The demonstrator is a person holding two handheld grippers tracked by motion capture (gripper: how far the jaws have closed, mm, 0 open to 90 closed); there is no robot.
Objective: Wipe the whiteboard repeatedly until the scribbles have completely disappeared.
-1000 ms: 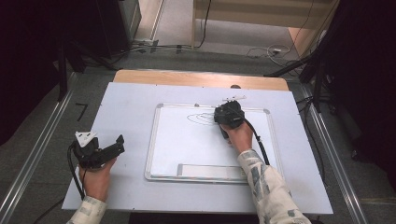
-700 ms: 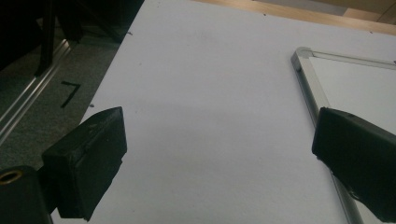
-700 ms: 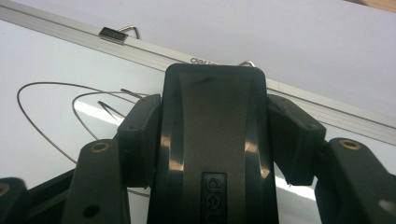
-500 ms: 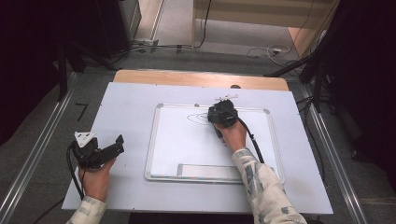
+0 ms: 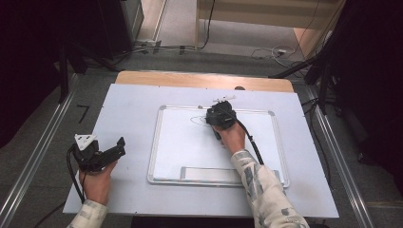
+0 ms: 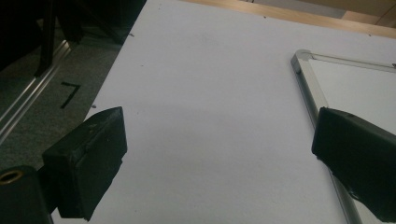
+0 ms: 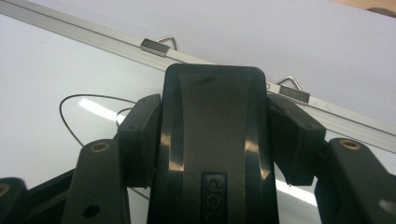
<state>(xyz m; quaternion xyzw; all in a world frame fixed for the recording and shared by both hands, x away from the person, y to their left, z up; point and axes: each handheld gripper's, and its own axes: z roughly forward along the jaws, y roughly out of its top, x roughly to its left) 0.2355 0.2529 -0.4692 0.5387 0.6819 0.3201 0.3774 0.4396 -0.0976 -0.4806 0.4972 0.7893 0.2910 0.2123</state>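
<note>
A: Right, table first. White tabletop (image 5: 128, 118) with a wooden strip along its far edge. A whiteboard (image 5: 180, 152) in a silver frame lies flat near the middle, and a pale grey strip, perhaps a tray, sits at its near edge.

B: Marks on the board?

A: One thin black loop (image 7: 70, 116), drawn near the far edge. Two small metal hanger clips (image 7: 156, 45) on the far frame rail.

B: Right gripper?

A: Right gripper (image 5: 220, 116) is over the far part of the board, right hand (image 5: 233, 137) behind it, cable trailing back toward the person. In the right gripper view the jaws are closed tight on a black block (image 7: 215, 140), one pad pressed to each side. Glossy, rounded top, moulded letters low on its face. Likely an eraser; I can't confirm it. It sits at the drawn loop, just short of the far rail. Contact with the board surface: can't tell.

B: Left gripper?

A: Left gripper (image 5: 102, 152) rests on the bare tabletop, well to the left of the board, left hand (image 5: 97, 183) below it. Jaws spread wide, nothing between them. In the left gripper view the board's near-left corner frame (image 6: 303, 74) runs past the right-hand jaw.

B: Floor?

A: Grey, with a black "7" (image 6: 70, 92) marked on it left of the table.
</note>
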